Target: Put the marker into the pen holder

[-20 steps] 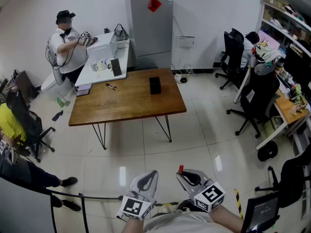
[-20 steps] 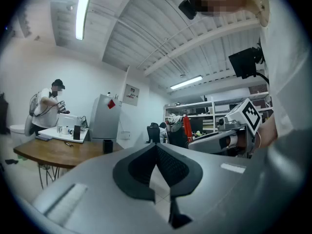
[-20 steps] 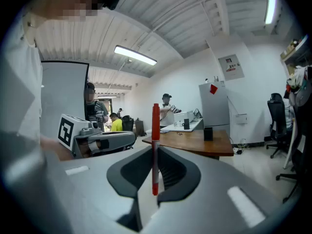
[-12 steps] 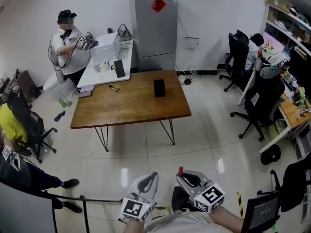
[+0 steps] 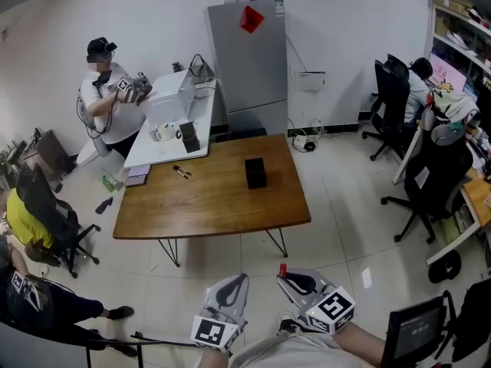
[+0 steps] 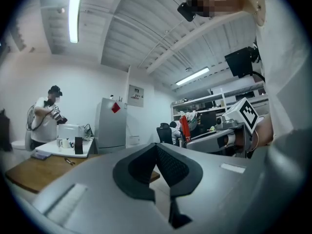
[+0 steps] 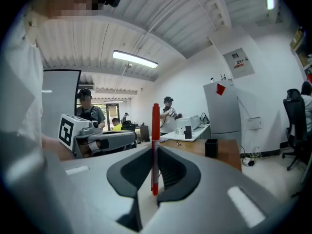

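Your right tongs [image 7: 155, 162] are clamped on the red marker [image 7: 155, 140]. It stands upright between the pads in the middle of the right gripper view, and its upper end rises well above the tips. Your left tongs [image 6: 157, 147] are closed together with nothing between them.

In the head view both tongs sit at the bottom centre of the frame, side by side and close to your body, above the pale tiled floor [image 5: 337, 205]. The marker's red end pokes up at the front of the right one.

The pen holder [image 5: 255, 172], a black open-topped box, stands on the wooden table [image 5: 207, 205] in the middle of the frame. It is toward that table's right half, well apart from your tongs. A small pen-like object [image 5: 181, 172] lies near the table's upper left corner.

Beyond it, at the upper left, is a white table [image 5: 153, 140]. A person [image 5: 103, 90] in a white shirt stands beside it, holding a device with square markers. A grey refrigerator [image 5: 249, 52] stands against the wall at top centre.
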The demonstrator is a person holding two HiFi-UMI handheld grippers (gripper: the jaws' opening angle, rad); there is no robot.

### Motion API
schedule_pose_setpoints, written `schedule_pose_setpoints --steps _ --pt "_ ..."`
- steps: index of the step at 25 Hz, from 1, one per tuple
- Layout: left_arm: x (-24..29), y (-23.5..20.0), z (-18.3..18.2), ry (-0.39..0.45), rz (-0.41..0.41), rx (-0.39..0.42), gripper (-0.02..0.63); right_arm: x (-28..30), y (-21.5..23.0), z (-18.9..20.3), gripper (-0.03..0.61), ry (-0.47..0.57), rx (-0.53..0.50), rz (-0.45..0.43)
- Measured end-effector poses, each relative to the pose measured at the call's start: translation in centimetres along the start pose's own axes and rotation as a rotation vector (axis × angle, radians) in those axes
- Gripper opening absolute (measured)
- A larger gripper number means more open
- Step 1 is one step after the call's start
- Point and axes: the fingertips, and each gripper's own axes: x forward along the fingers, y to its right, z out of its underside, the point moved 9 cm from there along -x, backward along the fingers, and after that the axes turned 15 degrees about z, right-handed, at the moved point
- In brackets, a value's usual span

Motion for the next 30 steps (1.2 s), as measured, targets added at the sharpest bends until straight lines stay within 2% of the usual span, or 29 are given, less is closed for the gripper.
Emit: schedule_pose_setpoints --steps 2,5,10,17,24,30 --pt "2.8 -1.8 -0.4 0.011 -0.011 0.016 0.015 2.0 3.0 -0.9 0.035 0.011 -0.016 -0.013" --pt "6.1 -4.2 -0.3 0.016 -0.046 -0.006 0.015 4.3 6.8 -1.8 0.035 0.013 -0.022 -0.011" --pt "9.2 -6.9 0.2 0.01 -0.066 -0.048 0.015 7.1 10.5 -3.0 0.035 0.003 -0.011 -0.015" --pt "13.2 -12.1 1.0 -0.001 -0.039 -0.085 0.015 11.8 13.0 -2.8 0.035 -0.025 -0.002 -0.013" --pt "16.4 -19.7 1.0 -0.001 0.028 -0.087 0.015 18.4 15.8 -4.6 0.035 -0.021 0.024 0.06" --pt "17.2 -26.5 -0.1 -0.009 0.06 -0.085 0.015 24.3 16.3 -6.6 0.035 -0.003 0.04 0.112"
